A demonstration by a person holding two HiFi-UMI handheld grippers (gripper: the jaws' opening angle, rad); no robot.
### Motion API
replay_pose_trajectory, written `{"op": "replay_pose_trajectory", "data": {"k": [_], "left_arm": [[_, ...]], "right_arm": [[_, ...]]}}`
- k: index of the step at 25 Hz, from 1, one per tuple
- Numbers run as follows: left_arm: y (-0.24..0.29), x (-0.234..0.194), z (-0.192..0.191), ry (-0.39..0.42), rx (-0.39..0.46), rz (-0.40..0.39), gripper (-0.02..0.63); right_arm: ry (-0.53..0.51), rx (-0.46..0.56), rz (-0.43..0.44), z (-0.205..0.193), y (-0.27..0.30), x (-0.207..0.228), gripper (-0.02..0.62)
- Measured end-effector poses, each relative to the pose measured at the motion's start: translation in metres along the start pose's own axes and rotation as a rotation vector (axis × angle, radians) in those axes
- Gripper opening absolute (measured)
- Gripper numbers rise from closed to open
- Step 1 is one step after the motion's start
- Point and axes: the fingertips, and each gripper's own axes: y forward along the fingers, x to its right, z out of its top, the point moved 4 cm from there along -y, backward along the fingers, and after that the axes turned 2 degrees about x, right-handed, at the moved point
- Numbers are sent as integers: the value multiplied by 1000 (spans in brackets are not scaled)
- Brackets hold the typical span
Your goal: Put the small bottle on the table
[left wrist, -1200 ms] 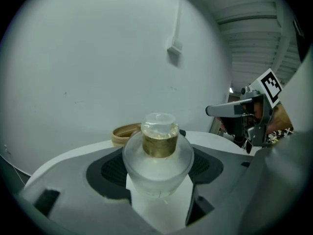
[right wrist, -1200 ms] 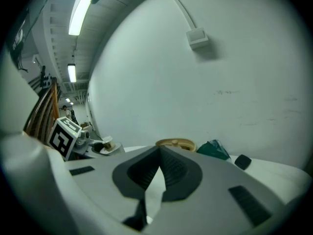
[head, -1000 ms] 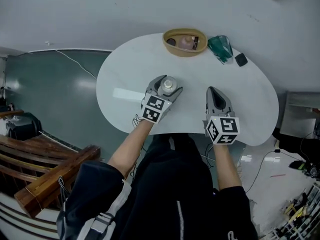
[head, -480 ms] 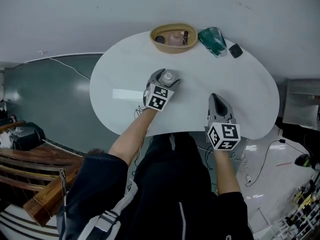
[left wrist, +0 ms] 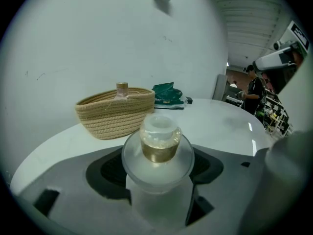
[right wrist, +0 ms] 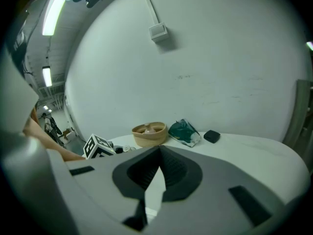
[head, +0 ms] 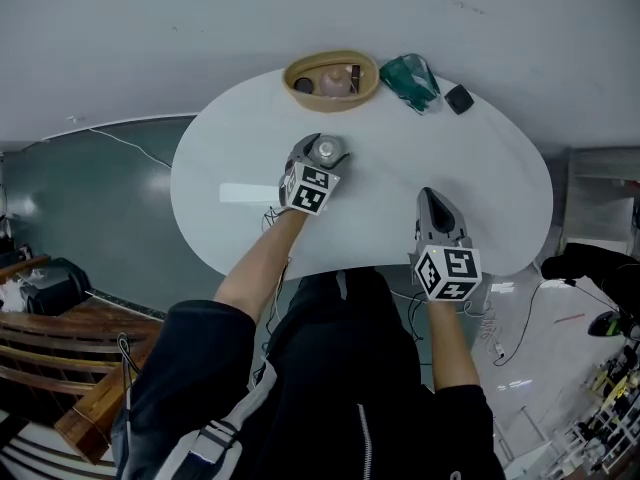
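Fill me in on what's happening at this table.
A person holds a tool in each hand over a white table. The left tool is clamped on a small frosted bottle, a little short of the woven basket. Whether the bottle's base touches the table isn't visible. The right tool is shut and empty near the table's front edge. A green packet lies beside the basket.

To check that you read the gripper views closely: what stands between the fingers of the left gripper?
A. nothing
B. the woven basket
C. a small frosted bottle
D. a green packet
C: the left gripper view shows the small frosted bottle, with its gold collar, clamped between the fingers of the left gripper, while the woven basket sits apart, farther back on the table.
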Motion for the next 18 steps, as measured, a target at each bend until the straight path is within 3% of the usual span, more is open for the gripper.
{"op": "replay_pose_trajectory", "data": {"k": [7, 13, 15, 18], "left_arm": [[0, 0, 0, -17, -10, -22, 363], [-30, 2, 9, -10, 13, -44, 365], [-48, 1, 17, -15, 28, -48, 356], [-75, -1, 26, -20, 61, -38, 285]], "right_arm": [[-9, 4, 17, 5, 4, -5, 3], [-15, -18, 59, 5, 9, -16, 3], [-26, -20, 76, 7, 11, -20, 3], [-45, 11, 100, 15, 13, -28, 3]]}}
